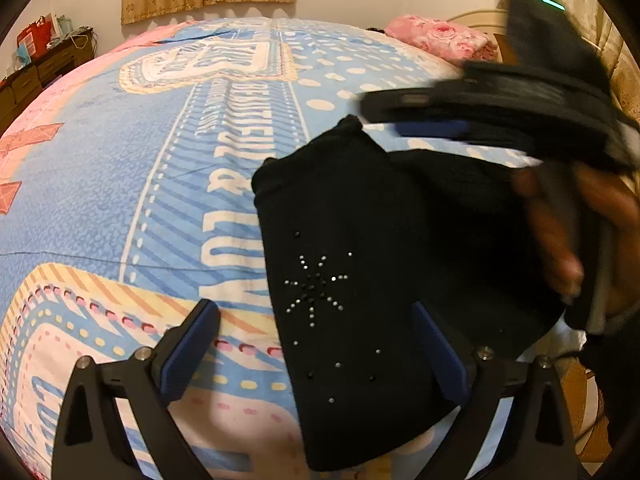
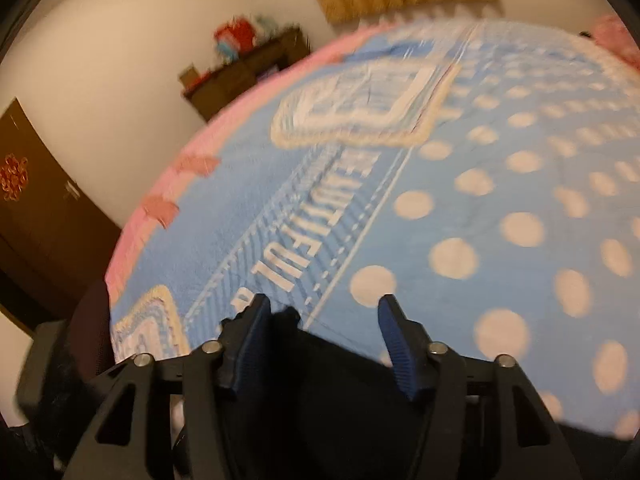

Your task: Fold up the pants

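Blue dotted bedspread covers the bed — folded black pants lie near its edge. Left gripper fingers gape wide, empty; right gripper fingers stand half-open over the pants, gripping nothing.

Each tool is a black frame with silver screws. The left tool and right tool carry ribbed blue pads.

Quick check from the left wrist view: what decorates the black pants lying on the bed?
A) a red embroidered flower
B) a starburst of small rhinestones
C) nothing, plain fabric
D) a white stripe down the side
B: a starburst of small shiny studs sparkles on the black pants, between the open left tongs.
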`<state>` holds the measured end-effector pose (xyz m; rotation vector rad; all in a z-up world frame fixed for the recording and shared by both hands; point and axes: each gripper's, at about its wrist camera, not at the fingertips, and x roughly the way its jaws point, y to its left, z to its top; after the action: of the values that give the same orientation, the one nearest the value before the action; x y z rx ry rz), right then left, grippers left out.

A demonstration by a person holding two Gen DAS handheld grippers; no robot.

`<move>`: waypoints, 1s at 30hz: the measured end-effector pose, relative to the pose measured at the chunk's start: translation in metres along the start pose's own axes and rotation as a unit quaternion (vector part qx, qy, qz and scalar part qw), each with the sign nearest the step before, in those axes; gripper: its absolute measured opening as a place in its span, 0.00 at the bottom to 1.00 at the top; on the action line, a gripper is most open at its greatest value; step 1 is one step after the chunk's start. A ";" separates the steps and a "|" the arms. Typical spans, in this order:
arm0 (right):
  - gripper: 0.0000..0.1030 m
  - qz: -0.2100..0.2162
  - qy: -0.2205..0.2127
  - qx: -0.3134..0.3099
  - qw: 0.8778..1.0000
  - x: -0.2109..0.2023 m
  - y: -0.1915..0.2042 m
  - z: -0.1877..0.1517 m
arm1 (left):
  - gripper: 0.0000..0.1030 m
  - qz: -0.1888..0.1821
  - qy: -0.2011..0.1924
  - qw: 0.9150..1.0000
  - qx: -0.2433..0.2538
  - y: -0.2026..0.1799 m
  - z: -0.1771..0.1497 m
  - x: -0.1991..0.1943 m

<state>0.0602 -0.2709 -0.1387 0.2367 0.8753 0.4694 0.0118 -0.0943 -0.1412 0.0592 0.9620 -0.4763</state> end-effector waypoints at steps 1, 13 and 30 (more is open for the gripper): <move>0.56 -0.007 -0.015 -0.004 1.000 -0.016 0.000 -0.008 | 0.96 -0.001 0.000 1.000 -0.001 0.000 0.000 0.000; 0.56 -0.073 -0.115 0.026 0.990 -0.141 -0.029 -0.164 | 0.97 -0.001 -0.002 1.000 -0.005 0.007 -0.001 -0.002; 0.56 -0.162 -0.171 0.046 0.971 -0.170 -0.056 -0.137 | 0.99 0.012 -0.003 1.000 -0.004 0.014 -0.012 -0.010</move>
<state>-0.1235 -0.4007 -0.1302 0.2461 0.5815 0.0777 0.0030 -0.0751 -0.1422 0.0624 0.9555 -0.4508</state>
